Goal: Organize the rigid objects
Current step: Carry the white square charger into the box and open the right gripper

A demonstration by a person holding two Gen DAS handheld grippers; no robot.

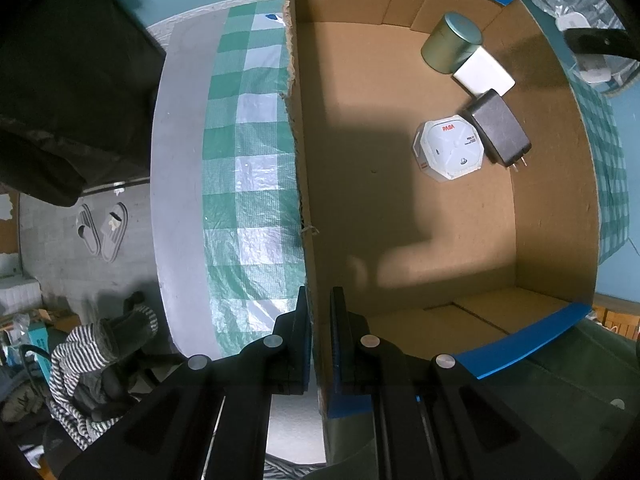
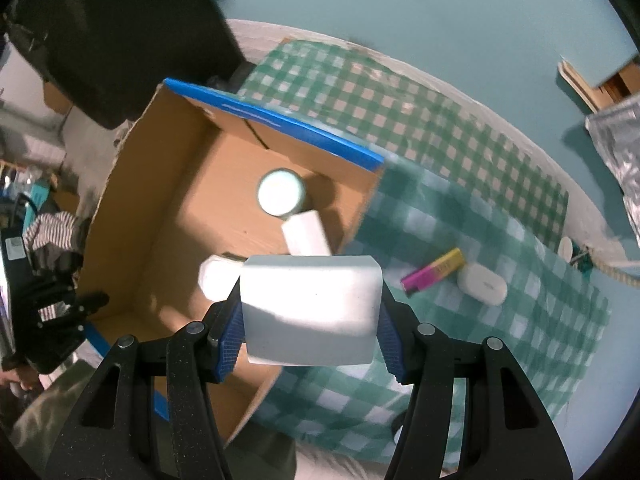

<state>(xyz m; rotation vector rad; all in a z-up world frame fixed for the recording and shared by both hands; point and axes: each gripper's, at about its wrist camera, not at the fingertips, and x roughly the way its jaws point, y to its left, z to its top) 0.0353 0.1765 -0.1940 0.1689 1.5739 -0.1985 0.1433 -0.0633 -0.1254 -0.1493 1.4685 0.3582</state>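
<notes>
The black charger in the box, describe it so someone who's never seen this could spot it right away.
Look inside the open cardboard box on the green checked tablecloth. Four things cluster near its far corner: a round tin, a flat white block, a white hexagonal box and the charger. It is the only black one, with two metal prongs.

One cardboard box [image 1: 440, 240] as landmark; inside it: one green tin [image 1: 452, 42], one flat white block [image 1: 484, 72], one dark plug adapter [image 1: 500, 128], one white hexagonal case [image 1: 450, 148]; outside box on checked cloth [image 2: 460, 168]: one pink-yellow lighter [image 2: 434, 272], one white oval case [image 2: 482, 284]; one white block [image 2: 312, 308] above box edge; two slippers [image 1: 102, 232] on floor beyond box.
</notes>
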